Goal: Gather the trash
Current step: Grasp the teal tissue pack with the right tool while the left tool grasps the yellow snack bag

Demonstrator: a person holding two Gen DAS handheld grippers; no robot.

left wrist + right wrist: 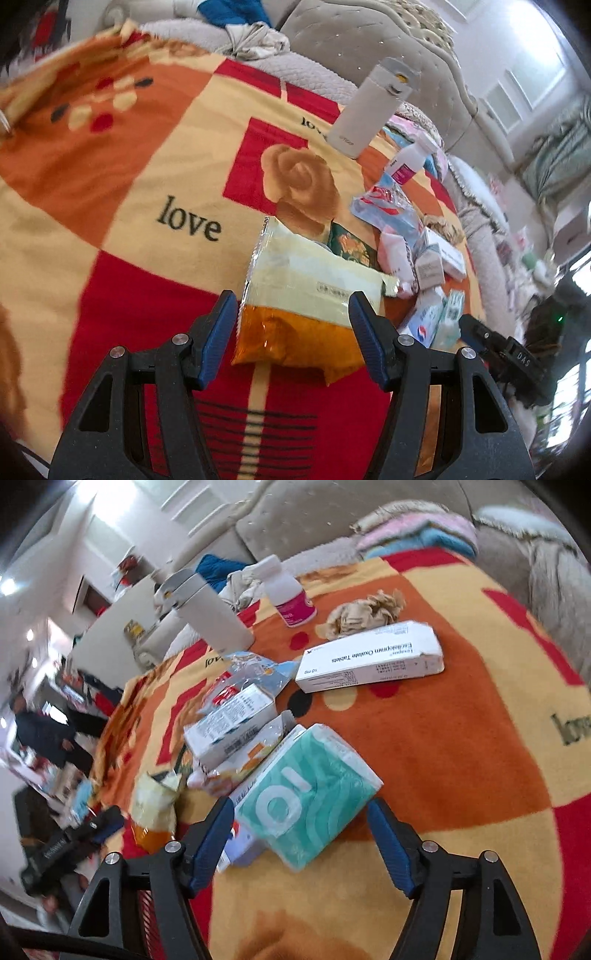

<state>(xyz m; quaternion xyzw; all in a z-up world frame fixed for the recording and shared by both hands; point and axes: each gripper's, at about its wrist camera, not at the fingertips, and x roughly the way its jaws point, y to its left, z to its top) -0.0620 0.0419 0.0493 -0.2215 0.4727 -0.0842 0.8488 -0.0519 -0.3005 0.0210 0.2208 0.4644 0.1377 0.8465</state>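
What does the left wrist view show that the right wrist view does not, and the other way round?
Only the left wrist view: the left tool open around a cream and orange snack bag, and the green packet behind it.

Only the right wrist view: the right tool open around a teal tissue pack, and the print on the long white tablet box.

Both: the blanket, the tall white flask, the white bottle with pink label and the crumpled paper.
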